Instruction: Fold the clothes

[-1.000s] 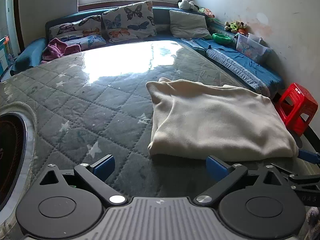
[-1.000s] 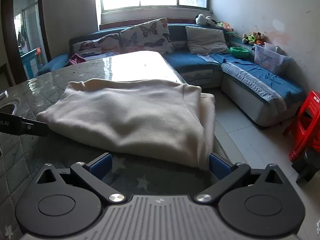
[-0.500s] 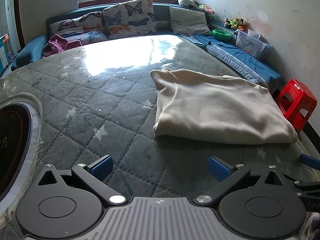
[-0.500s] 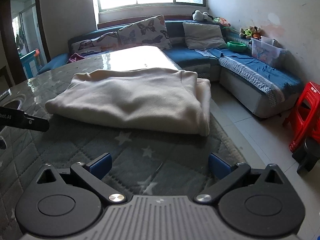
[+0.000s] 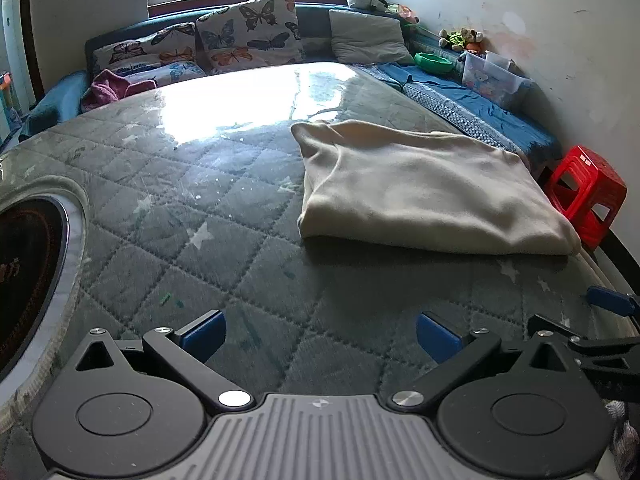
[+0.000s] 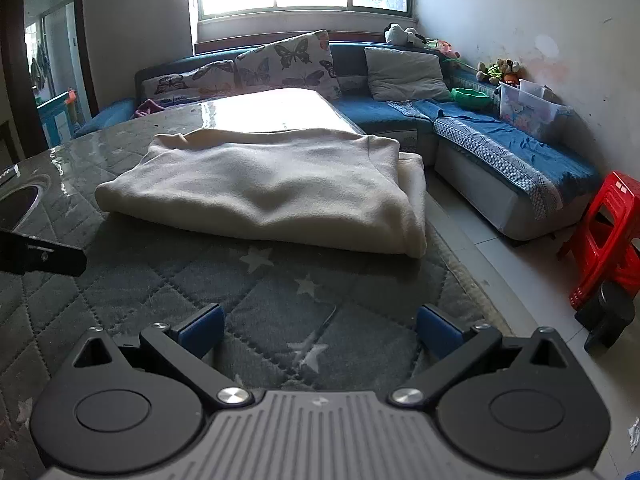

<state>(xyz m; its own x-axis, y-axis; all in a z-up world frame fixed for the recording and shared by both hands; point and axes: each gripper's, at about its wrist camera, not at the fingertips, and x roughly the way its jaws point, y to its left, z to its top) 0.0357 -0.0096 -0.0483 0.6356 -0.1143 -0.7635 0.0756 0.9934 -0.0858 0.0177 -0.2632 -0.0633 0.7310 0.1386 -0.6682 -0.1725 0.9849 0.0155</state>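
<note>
— Nearest in the left wrist view: left gripper (image 5: 320,330), blue fingertips (image 5: 204,330) wide apart, clamped on nothing, poised over the quilted grey table cover (image 5: 208,216). Same on the other side?

— Same: right gripper (image 6: 319,330), blue pads (image 6: 438,330) spread wide, nothing between, low above the star-printed cover (image 6: 280,280). At the left edge of that view, a black part of the other tool.

— And at the right edge here, a blue tip and black linkage of the right tool (image 5: 610,300). To the left, set into the table, a dark round recess with a pale rim (image 5: 24,280).

— Farther on: folded cream garment (image 6: 272,188), flat on the cover, apart from both sets of fingers, close to the table's right edge. Folded edge toward the camera, a second layer showing along the right side.

— Seen here too (image 5: 424,188), lying right of centre, untouched. Beyond, strong window glare on the tabletop.

— Right of the table, down on the floor: red plastic stool (image 6: 608,236).

— Farthest back: blue corner sofa (image 5: 472,104) with butterfly cushions (image 5: 248,34), a grey pillow (image 5: 366,42), a green bowl (image 5: 434,62), a clear storage box (image 5: 494,78), soft toys along the wall.
</note>
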